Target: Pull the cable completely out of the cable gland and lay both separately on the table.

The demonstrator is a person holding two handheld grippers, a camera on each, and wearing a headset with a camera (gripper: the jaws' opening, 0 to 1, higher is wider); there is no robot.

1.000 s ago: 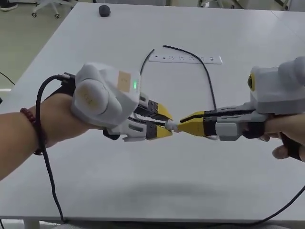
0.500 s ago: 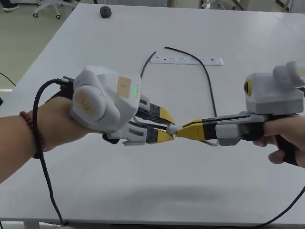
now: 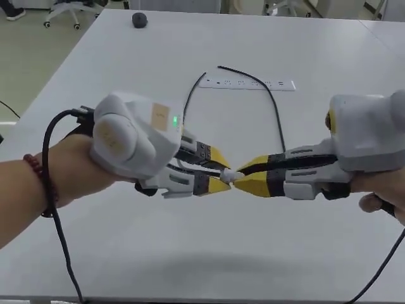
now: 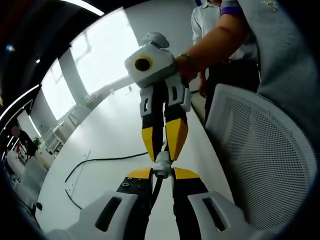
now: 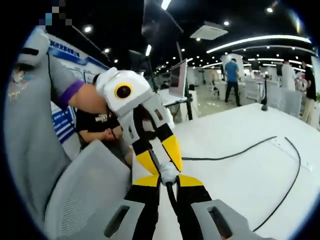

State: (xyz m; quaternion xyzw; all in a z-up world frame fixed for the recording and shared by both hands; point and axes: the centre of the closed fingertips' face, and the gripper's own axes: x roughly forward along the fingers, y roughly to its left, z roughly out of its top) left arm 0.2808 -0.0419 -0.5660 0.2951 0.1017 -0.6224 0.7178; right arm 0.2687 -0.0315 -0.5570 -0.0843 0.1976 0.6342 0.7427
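Tip to tip above the surface (image 3: 190, 240), the left gripper (image 3: 223, 172) and right gripper (image 3: 241, 177) are both clenched on the white gland (image 3: 231, 175) between them. The black cable (image 3: 279, 120) runs through it and trails back across the surface toward the power strip (image 3: 247, 83).

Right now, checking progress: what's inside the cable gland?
The black cable enters the white cable gland, held between the left gripper and right gripper. Its reach inside is hidden.
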